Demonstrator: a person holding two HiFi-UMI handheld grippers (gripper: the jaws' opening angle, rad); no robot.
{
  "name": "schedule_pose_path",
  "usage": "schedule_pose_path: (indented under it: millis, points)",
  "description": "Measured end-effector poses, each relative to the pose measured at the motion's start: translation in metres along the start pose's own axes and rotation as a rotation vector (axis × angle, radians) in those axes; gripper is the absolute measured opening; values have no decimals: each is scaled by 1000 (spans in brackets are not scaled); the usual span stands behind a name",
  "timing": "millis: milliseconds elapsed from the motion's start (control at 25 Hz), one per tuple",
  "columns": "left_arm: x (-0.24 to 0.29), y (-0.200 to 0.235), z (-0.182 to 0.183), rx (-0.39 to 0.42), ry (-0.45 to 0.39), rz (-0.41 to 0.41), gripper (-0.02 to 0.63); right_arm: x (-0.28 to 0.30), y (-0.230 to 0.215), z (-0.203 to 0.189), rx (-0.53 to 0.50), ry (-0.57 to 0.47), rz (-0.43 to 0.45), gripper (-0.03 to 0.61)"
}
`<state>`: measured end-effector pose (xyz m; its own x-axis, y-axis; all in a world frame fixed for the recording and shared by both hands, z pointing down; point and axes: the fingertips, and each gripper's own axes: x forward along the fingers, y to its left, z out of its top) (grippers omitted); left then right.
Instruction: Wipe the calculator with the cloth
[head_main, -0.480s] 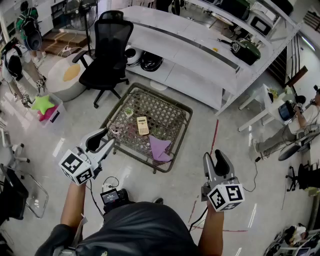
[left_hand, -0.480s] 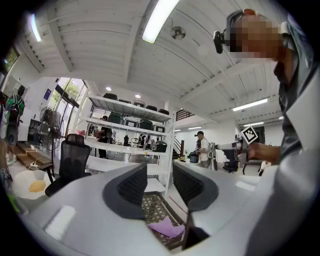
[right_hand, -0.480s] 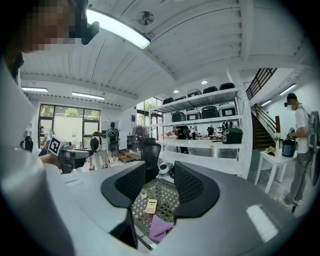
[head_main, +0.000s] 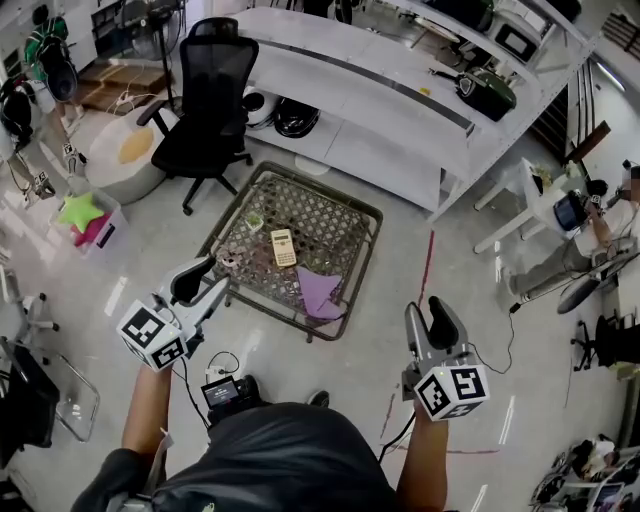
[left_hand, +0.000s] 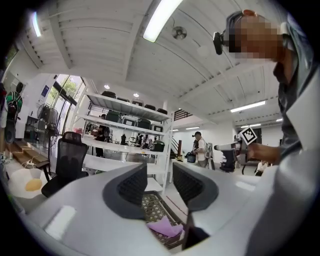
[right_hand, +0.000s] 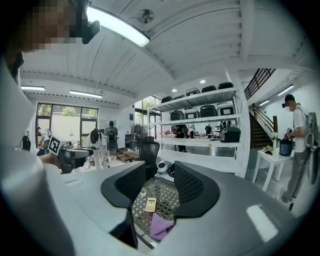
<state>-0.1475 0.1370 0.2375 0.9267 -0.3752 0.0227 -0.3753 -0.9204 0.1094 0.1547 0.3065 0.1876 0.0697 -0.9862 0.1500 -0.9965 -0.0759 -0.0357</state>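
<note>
The calculator (head_main: 284, 247) is laid flat near the middle of the low lattice-topped table (head_main: 320, 187). The purple cloth (head_main: 318, 293) is spread just beside it toward the near edge, and whether the two touch cannot be told. Both are thus placed where either side can reach them. The left gripper (head_main: 203, 283) and the right gripper (head_main: 428, 325) are held out in front of the body over the floor, well apart from the table and pointed roughly level toward it. In both gripper views the jaws are seen released, with nothing between the pads and the table framed far off in the gap. The wiping is judged not yet begun. The cloth is to be picked up first, and the jaws are presumably kept wide for that approach.
</note>
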Motion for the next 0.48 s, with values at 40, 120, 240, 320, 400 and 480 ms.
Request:
schedule_pose_path:
  millis: [40, 120, 240, 320, 400, 480]
  points:
    - [0, 1, 1, -2, 1, -3, 167, 0, 1, 0, 1, 3, -2, 175]
    - [1, 3, 2, -9, 4, -10, 167, 1, 4, -1, 7, 4, -6, 175]
    - [3, 6, -1, -15, 9, -25, 167, 2, 9, -1, 31, -5, -13, 175]
    - [3, 9, -4, -16, 12, -36, 167, 5, 12, -3, 49, -11, -17, 175]
    - [3, 14, -6, -17, 15, -45, 167, 9, 16, -6, 64, -16, -18, 175]
    - [1, 19, -7, -17, 19, -55, 167, 12, 22, -8, 76, -19, -20, 175]
